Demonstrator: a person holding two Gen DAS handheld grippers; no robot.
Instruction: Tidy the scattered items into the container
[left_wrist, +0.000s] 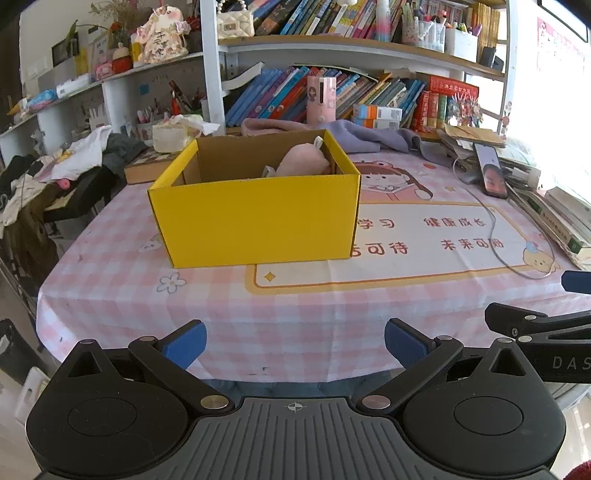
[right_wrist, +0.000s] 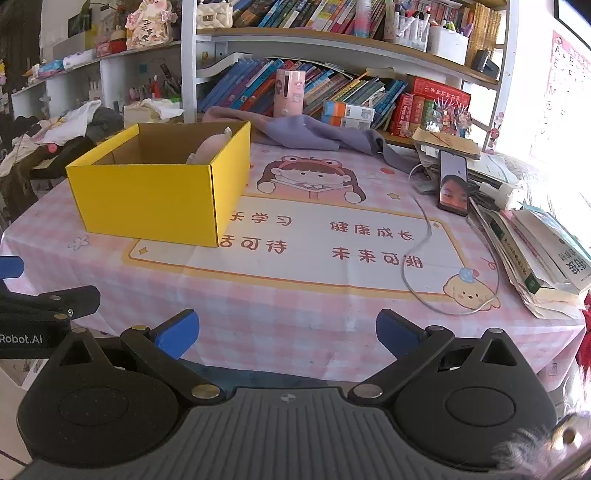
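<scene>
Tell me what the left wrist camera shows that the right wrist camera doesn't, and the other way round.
Only the left wrist view shows the left claw head-on, open and empty, and the yellow box's broad front wall. Only the right wrist view shows the right claw head-on, also open and empty, the whole cable loop and the stacked books at the table's right edge. Both show the box on the pink tablecloth, a pink plush toy inside it, and the phone.

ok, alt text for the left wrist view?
An open yellow cardboard box sits on a pink checked tablecloth, a pink plush toy inside at its far right. The left gripper hovers open and empty at the near table edge; crowded bookshelves stand behind.
</scene>
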